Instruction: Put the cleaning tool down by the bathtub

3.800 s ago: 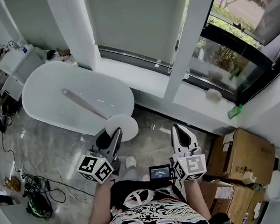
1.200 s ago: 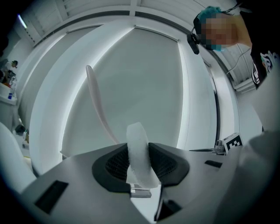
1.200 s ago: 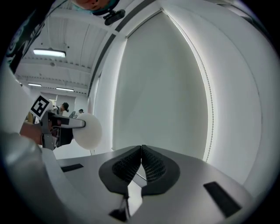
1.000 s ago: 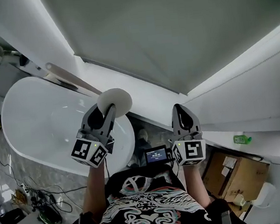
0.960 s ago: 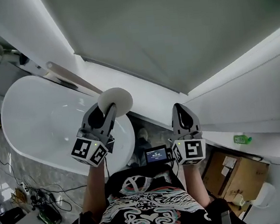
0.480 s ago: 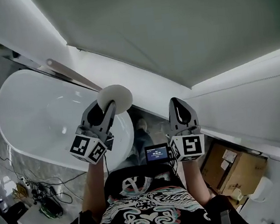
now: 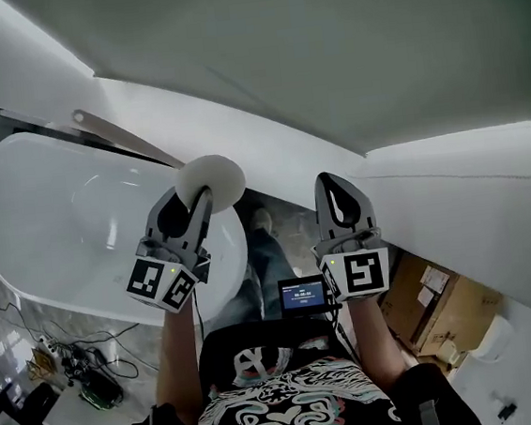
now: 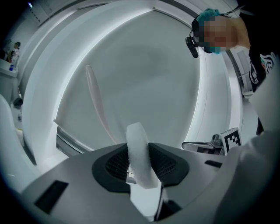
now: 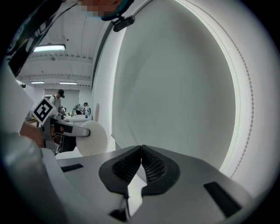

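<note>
The cleaning tool is a round white pad (image 7: 211,179) on a long pale handle (image 7: 122,136) that runs up and left over the white bathtub (image 7: 50,229). My left gripper (image 7: 197,203) is shut on the pad's edge, above the tub's right end. In the left gripper view the pad (image 8: 140,153) stands edge-on between the jaws of that gripper (image 8: 139,169), with the handle (image 8: 98,105) leading away. My right gripper (image 7: 338,197) hangs to the right of the tub, shut and holding nothing. In the right gripper view its pads meet (image 9: 141,152), and the pad (image 9: 94,138) shows at left.
A white window ledge (image 7: 278,154) runs behind the tub. Cardboard boxes (image 7: 435,297) stand at the lower right. Cables and a dark device (image 7: 80,373) lie on the marble floor at the lower left. A small screen (image 7: 302,294) sits between my arms.
Both grippers have sunk a little, the pad still gripped in the left. Several seconds ago the pad hung over the floor beside the tub; now it is over the tub's end.
</note>
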The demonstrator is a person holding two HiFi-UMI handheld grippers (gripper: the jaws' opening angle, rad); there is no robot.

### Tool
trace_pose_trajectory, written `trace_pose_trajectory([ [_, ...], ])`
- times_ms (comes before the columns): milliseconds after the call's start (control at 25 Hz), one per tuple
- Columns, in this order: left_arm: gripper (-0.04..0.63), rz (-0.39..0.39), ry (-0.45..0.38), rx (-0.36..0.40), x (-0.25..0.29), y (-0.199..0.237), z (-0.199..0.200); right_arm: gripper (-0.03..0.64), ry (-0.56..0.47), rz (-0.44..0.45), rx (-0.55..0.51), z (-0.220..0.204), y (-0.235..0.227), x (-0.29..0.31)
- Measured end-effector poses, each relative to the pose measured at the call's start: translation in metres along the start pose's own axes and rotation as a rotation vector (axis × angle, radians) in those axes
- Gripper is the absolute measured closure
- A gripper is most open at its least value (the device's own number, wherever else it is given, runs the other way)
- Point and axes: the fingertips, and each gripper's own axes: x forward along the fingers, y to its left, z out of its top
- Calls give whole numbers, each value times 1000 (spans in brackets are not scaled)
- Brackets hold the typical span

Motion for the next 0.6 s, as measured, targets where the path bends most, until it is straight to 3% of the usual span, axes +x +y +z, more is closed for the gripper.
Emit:
trace_pose_trajectory([
  [600, 460, 26, 73, -74, 12, 53, -55, 591, 72, 31, -6, -57, 20, 59],
])
